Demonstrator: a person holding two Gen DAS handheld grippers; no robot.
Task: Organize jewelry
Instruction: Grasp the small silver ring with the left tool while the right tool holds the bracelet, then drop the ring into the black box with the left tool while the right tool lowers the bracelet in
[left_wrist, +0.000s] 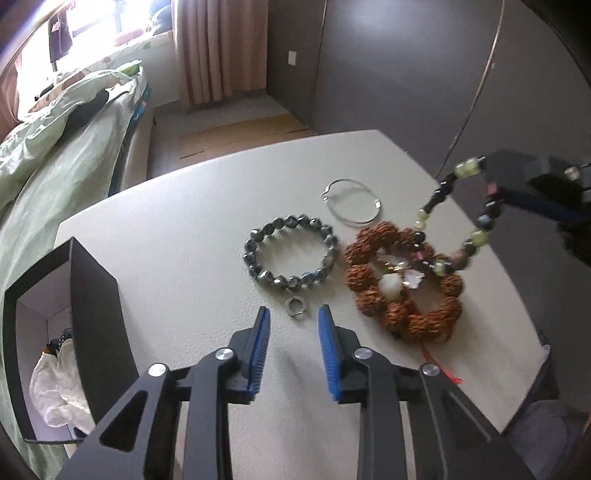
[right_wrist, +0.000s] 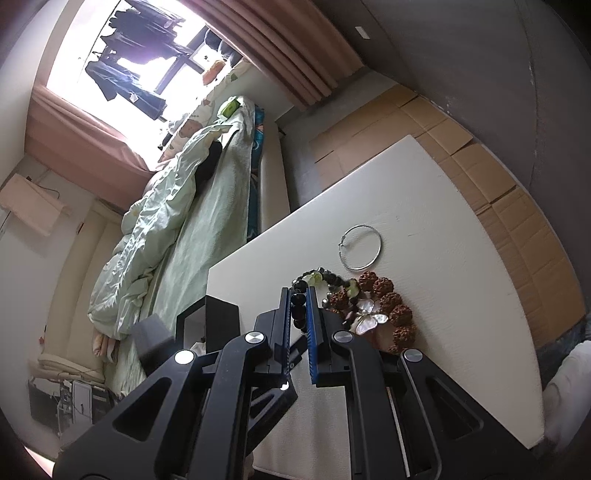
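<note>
Left tool (left_wrist: 293, 325): blue pads apart, nothing between them; it hangs over the near part of the white tabletop (left_wrist: 177, 236) and points down at a steep slant.
Small ring (left_wrist: 295, 307): silver, flat on the tabletop just beyond the left tool's tips, just beside the near edge of the grey bracelet.
Black box (left_wrist: 98, 314): open, standing at the tabletop's left edge; white crumpled wrapping and something dark lie inside (what it is cannot be told).
Grey bead bracelet (left_wrist: 290, 253): faceted metallic beads, lying flat as a round loop in the middle of the tabletop.
Brown seed bracelet (left_wrist: 402, 280): large knobbly beads, flat, right of the grey one; a pale mother-of-pearl butterfly (right_wrist: 369, 317) and a white bead sit within its loop, and a red cord trails from its near side.
Right tool (right_wrist: 299, 295): pads closed on the dark-and-green bead bracelet (left_wrist: 458, 221), clamping black beads between them.
Dark-and-green bead bracelet: lifted, its loop hanging from the right tool, long axis slanting down toward the brown bracelet (its low end over that one; touching or not cannot be told).
Wire bangle (left_wrist: 352, 201): thin silver hoop, flat, beyond the other pieces.
Writing: none legible on any piece.
Bed (left_wrist: 66, 122): pale green quilt, beyond the tabletop at left.
</note>
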